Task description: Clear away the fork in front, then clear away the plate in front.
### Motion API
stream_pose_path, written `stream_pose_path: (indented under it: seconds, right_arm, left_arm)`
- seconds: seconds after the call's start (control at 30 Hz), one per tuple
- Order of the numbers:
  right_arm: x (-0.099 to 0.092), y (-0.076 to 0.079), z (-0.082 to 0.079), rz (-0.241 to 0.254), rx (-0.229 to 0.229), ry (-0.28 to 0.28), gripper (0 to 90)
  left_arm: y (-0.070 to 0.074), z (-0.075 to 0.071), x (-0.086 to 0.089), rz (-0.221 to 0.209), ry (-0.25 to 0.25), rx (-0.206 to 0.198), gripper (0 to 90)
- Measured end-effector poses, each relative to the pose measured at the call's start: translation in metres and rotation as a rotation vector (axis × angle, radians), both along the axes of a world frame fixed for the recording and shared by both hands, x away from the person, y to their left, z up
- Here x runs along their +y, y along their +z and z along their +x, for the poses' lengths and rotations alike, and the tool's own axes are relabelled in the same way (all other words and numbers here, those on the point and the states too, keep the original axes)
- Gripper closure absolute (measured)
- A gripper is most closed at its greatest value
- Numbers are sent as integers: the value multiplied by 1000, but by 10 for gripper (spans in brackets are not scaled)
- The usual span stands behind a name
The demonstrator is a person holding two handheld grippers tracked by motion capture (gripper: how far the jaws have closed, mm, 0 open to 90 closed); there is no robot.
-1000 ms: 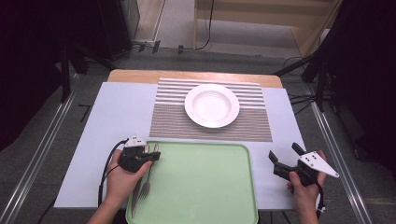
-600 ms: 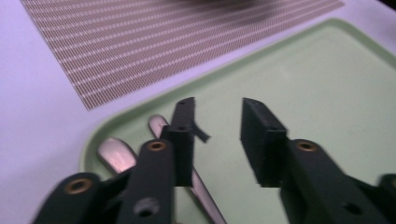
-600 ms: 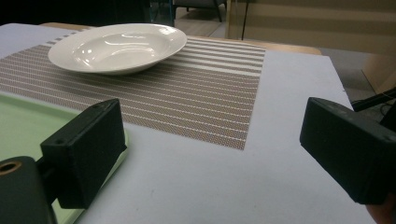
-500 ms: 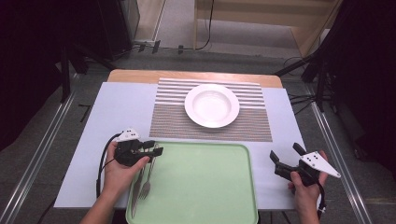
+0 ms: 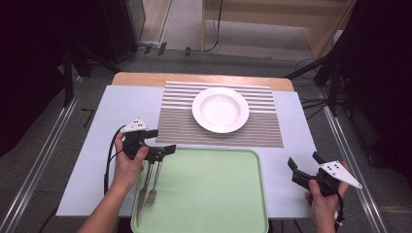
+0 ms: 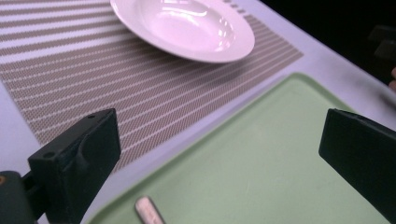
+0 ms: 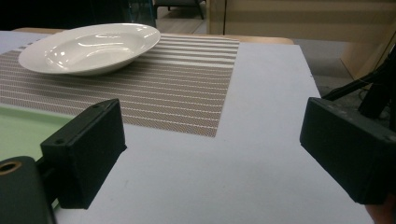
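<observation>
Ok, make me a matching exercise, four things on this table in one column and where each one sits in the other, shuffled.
Things:
1. plate
2. knife and fork
3. left gripper
4. right gripper

Places:
A. above the tray's near-left corner
B. on the striped placemat
C. right of the tray, over the bare table
D. lying along the tray's left edge

Pairs: 1-B, 2-D, 3-A, 4-C

light: bright table, dark surroundings | glare: plate (image 6: 187, 25) | focus: soft
</observation>
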State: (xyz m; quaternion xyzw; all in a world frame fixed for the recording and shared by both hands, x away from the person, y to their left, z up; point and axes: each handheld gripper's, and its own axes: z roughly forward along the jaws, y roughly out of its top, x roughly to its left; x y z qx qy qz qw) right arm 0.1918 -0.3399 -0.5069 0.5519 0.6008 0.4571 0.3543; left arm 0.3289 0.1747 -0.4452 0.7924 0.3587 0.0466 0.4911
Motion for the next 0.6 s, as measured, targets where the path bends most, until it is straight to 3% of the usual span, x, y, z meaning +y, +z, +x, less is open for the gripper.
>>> stream_pose_path:
  seconds: [0.2, 0.5, 0.6]
  right_arm:
    - [-2, 2, -1, -13, -12, -6, 53]
    - [5, 6, 1, -25, -18, 29, 53]
    - [6, 7, 2, -34, -24, 37, 53]
  left_arm:
    - [2, 8, -5, 10, -4, -1, 0]
    - [5, 23, -6, 10, 17, -40, 0]
    - [5, 28, -7, 73, 13, -73, 0]
